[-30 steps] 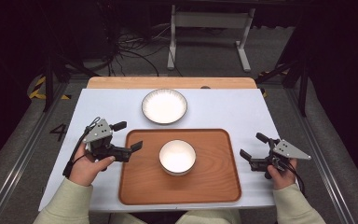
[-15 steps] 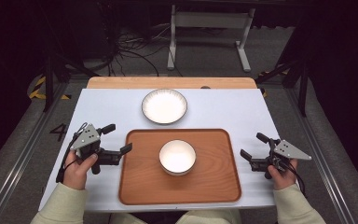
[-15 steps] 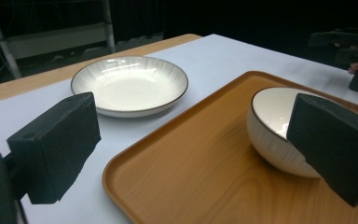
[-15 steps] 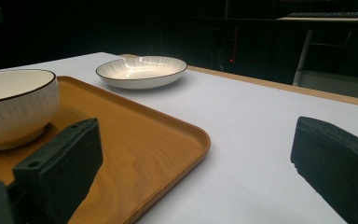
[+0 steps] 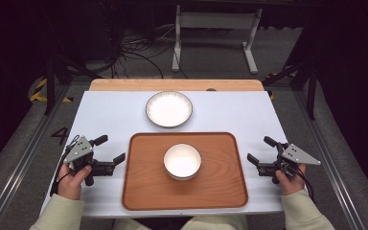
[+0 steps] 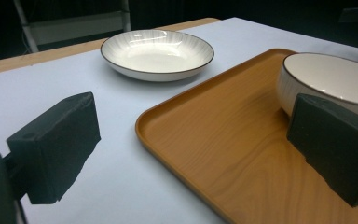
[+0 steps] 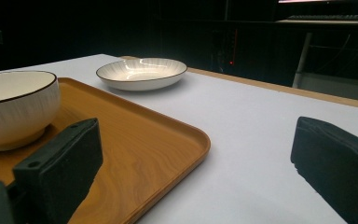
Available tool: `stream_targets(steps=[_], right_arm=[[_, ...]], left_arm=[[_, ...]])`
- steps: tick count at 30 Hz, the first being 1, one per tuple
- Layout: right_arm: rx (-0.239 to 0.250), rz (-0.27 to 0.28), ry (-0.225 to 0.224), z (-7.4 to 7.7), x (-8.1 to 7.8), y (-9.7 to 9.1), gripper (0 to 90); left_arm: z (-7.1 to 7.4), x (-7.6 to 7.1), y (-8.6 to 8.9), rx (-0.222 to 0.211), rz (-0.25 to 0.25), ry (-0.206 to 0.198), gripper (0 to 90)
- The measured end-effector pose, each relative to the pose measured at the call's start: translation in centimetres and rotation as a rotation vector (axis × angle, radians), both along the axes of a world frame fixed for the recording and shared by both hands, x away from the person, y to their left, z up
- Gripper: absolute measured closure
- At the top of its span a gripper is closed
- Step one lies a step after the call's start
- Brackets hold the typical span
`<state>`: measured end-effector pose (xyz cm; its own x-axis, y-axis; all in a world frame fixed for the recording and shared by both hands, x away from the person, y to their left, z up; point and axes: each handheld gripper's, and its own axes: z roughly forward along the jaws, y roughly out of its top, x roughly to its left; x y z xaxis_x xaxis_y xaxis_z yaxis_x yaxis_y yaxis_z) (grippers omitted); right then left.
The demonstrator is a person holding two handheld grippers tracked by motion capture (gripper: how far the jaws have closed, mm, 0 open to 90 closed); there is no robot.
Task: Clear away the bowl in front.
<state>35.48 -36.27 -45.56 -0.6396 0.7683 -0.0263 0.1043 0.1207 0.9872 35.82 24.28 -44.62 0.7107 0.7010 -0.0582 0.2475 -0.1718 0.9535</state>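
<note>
Tray [image 5: 220, 191] sits mid-tabletop [image 5: 105, 115], long axis running left to right, its short ends facing my two claws. I see the plate [image 5: 168, 109] beyond it and the bowl [image 5: 182, 161] at its centre. Left claw [image 5: 109, 152] and right claw [image 5: 259, 150] both gape empty, each just beside an end, about equally near.

bowl [image 5: 182, 161] on tray [image 5: 143, 191] | plate [image 5: 169, 109] behind tray

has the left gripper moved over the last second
Yes. The left gripper has pulled leftward, off the wooden tray, to the bare table beside its left edge.
</note>
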Motion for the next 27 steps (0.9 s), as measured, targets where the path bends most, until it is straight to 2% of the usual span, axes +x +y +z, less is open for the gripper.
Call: stream_targets(steps=[3,8,20,27], right_arm=[[0.001,0.001,-0.001,0.0,0.0,0.0,2.8],[0.002,0.004,-0.003,0.0,0.0,0.0,2.8],[0.003,0.01,-0.002,0.0,0.0,-0.1,2.9],[0.001,0.007,-0.004,0.0,0.0,0.0,2.9]], left_arm=[[-0.5,0.0,0.3,0.02,0.014,-0.001,3.6],[-1.1,-0.2,0.7,0.018,0.029,0.004,3.7],[-2.0,-0.5,0.9,0.051,0.036,0.022,3.7],[-2.1,-0.5,0.9,0.042,0.043,0.029,3.3]])
